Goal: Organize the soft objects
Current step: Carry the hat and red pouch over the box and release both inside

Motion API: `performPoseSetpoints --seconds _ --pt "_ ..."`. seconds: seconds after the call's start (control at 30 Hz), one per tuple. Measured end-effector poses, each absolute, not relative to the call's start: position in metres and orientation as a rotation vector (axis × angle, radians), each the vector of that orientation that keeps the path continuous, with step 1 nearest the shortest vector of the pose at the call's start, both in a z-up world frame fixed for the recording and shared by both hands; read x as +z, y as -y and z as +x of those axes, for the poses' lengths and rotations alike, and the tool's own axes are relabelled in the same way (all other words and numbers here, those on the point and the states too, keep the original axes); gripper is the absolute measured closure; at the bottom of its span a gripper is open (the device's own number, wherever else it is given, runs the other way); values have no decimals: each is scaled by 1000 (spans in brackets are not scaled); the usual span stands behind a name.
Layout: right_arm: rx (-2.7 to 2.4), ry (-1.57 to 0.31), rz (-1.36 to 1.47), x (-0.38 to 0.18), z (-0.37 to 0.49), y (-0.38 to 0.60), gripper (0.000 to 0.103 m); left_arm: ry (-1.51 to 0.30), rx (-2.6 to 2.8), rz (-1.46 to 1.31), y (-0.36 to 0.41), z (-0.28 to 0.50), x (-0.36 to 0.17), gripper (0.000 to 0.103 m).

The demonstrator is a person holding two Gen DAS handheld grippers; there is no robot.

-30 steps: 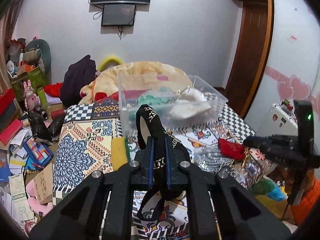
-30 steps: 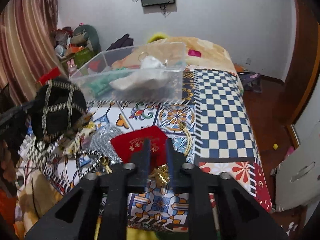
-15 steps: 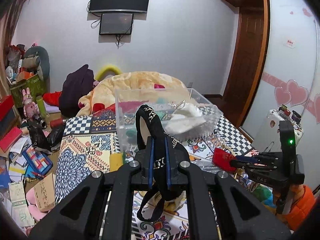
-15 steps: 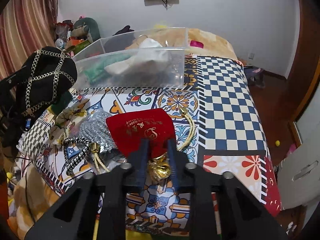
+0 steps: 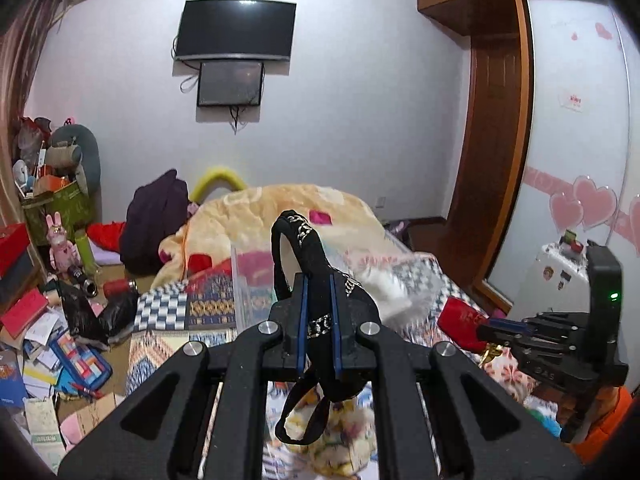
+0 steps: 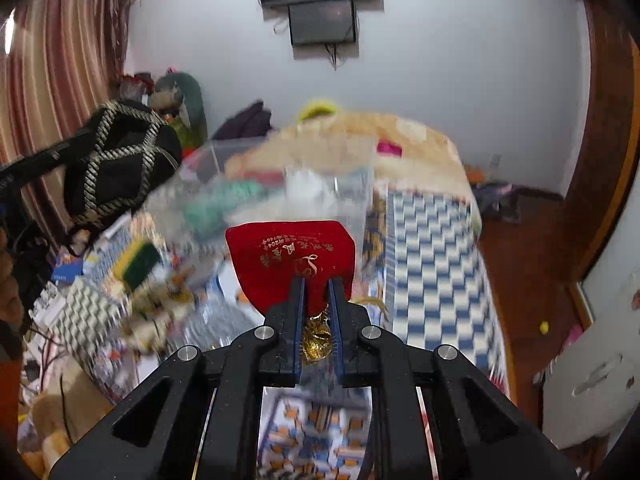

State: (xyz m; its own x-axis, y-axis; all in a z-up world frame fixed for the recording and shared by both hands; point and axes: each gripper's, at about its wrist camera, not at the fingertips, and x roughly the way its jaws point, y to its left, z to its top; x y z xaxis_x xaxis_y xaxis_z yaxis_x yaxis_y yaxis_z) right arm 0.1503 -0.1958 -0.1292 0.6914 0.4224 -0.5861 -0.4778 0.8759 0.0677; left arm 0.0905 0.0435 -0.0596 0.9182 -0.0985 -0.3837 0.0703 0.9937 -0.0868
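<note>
Left gripper clamped on a black bag, chain-trimmed strap arching up past the fingertips, loose loop dangling below them. Same bag off to the right gripper's left, raised, gold chain crossing its black front.

Right gripper pinched on a red pouch, gold print on the cloth, gold tassel hanging between the fingers just behind the pouch. Seen from the left wrist, right gripper low to the left gripper's right, pouch sticking out at its tips.

Clear bin straight ahead of the left gripper, just beyond the bag, blurred; white and teal soft stuff inside, details not readable. Same bin ahead of the right gripper, beyond the pouch, also smeared.

Patterned bedspread under and ahead of both grippers. Yellow-green sponge lying on it to the right gripper's left, below the bag. Beige blanket heaped beyond the bin. TV on the far wall, straight ahead and high.
</note>
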Motion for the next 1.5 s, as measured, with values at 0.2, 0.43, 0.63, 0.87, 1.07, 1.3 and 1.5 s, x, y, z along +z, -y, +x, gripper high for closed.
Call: performPoseSetpoints --seconds 0.2,0.43,0.63,0.87,1.07,1.3,1.5 --pt "517 -514 -80 -91 163 181 93 -348 -56 -69 -48 108 -44 94" --pt "538 -439 -49 -65 187 157 93 -333 -26 -69 -52 135 -43 94" --pt "556 -463 -54 -73 205 133 93 -373 -22 -90 -54 161 -56 94" --pt "540 -558 -128 -102 231 104 92 -453 -22 -53 -43 188 -81 94" --pt "519 -644 -170 -123 247 92 92 -519 -17 -29 -38 204 -101 94" --pt "525 -697 -200 -131 250 93 88 -582 -8 -53 -45 213 -112 93" --pt "538 -716 -209 -130 248 96 86 -623 -12 -79 -51 211 -115 74"
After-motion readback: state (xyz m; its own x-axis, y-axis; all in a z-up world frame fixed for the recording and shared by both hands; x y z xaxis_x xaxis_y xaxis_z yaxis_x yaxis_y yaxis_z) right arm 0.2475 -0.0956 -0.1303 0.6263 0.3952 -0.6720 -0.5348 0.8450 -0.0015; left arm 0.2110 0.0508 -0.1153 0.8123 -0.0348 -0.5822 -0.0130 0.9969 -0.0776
